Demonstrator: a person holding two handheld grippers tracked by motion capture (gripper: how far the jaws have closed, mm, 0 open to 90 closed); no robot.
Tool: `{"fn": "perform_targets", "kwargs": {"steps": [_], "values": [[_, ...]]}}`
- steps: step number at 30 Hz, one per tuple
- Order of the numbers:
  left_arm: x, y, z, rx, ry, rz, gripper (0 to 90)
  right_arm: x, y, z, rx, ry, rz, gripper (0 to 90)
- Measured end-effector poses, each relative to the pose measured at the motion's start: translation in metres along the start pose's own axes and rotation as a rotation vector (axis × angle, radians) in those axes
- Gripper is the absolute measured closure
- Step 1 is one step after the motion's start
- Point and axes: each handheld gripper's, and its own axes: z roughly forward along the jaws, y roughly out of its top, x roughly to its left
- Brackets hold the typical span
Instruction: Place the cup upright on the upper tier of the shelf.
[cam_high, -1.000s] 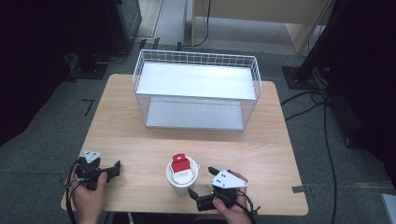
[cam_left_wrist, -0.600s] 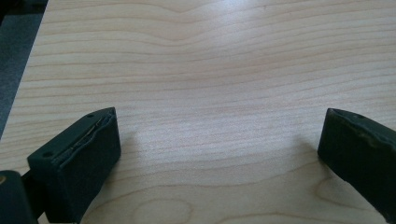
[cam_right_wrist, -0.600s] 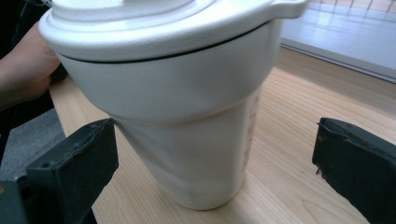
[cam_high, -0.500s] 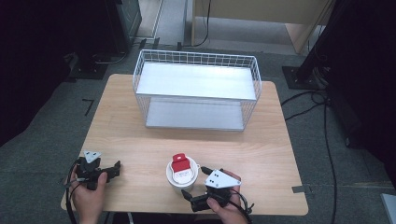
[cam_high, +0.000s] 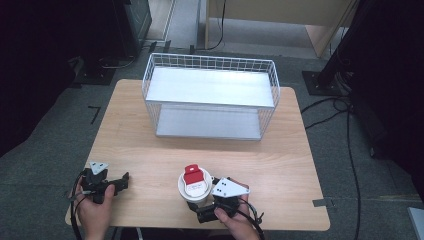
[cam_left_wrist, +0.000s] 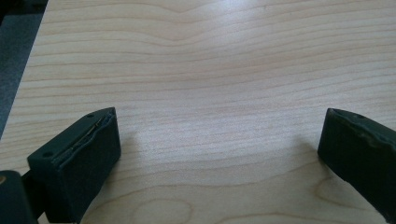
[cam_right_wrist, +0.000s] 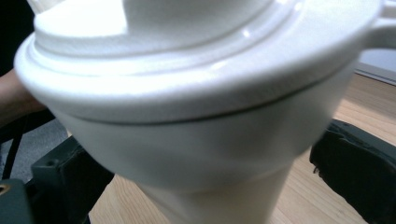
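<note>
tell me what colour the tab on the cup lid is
Red, on a white lid; the tab shows best in the high view.

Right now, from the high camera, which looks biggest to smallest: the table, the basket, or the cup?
1. Table
2. Basket
3. Cup

The gaps are clear, so nearness to the camera doesn't change the order.

One cup (cam_high: 195, 186), one wire basket (cam_high: 210, 102), two hand-held grippers.
</note>
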Motion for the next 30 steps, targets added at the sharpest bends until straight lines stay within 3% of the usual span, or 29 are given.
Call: {"fn": "perform_targets", "kwargs": {"steps": [10, 20, 30], "values": [[0.000, 0.000, 0.000, 0.000, 0.000, 0.000, 0.0, 0.004, 0.003, 0.012, -0.027, 0.006, -0.007, 4.1], [0.000, 0.000, 0.000, 0.000, 0.000, 0.000, 0.0, 0.007, 0.002, 0.015, -0.071, -0.033, -0.036, 8.8], [0.000, 0.000, 0.000, 0.000, 0.000, 0.000, 0.0, 0.008, 0.001, 0.016, -0.088, -0.038, -0.045, 8.9]]}}
